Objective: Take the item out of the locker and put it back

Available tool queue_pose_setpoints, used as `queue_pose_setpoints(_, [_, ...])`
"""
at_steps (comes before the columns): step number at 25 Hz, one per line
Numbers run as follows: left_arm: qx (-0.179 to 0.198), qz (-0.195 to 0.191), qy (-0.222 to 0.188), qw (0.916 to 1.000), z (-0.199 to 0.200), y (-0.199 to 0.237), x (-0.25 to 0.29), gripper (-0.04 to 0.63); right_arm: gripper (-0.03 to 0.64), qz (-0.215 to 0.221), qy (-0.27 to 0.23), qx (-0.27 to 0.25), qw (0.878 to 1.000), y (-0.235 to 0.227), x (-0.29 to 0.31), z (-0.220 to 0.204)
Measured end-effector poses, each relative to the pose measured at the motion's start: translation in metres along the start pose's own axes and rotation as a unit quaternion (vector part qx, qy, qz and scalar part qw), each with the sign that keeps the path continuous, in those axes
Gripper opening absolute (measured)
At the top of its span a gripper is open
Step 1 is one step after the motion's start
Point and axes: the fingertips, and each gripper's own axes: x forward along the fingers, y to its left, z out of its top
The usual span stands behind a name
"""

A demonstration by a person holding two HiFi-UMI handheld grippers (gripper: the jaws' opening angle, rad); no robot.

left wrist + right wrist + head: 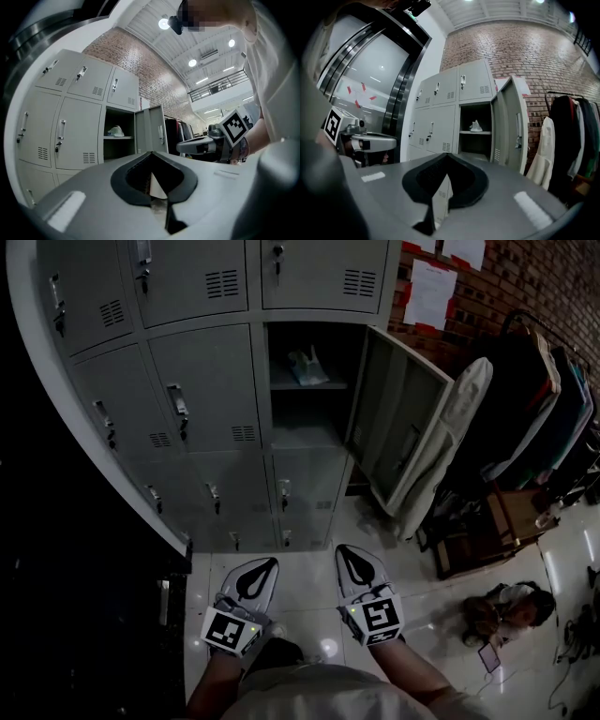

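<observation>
The grey locker bank [202, 390] has one compartment standing open, its door [398, 423] swung out to the right. A small pale bundle, the item [307, 367], lies on the shelf inside, and shows again as the item [115, 131] and the item [476, 125]. Both grippers hang low over the tiled floor, well short of the lockers. My left gripper [271, 562] is shut with nothing in it, its tips meeting in the left gripper view [151, 153]. My right gripper [343, 548] is likewise shut and empty [447, 154].
A clothes rack with dark coats [539, 409] and a white coat [459, 423] stand right of the open door. A wooden stand [478, 540] and a person sitting on the floor [511, 610] are at the right. Papers [431, 292] hang on the brick wall.
</observation>
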Motion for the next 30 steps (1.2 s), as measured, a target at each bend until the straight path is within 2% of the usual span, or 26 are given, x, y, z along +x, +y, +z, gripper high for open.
queue_pose_setpoints(10, [-0.003,-0.004,-0.004,1.0000,0.016,-0.020,-0.019,-0.002,-0.005,0.001,-0.012,0.006,1.000,0.019,-0.033,0.015])
queue_pose_setpoints(15, [0.007,-0.016,-0.011,0.9998,0.023,-0.022,-0.022,-0.002,-0.005,0.014,-0.031,-0.020,0.999,0.035,-0.035,0.024])
queue_pose_setpoints(22, [0.012,-0.020,-0.016,0.9996,0.028,-0.019,-0.022,-0.002,-0.005,0.008,-0.032,0.000,0.999,0.032,-0.034,0.028])
queue_pose_setpoints(30, [0.010,-0.023,-0.016,0.9995,0.024,-0.016,-0.020,-0.002,-0.005,0.014,-0.037,-0.035,0.999,0.044,-0.031,0.032])
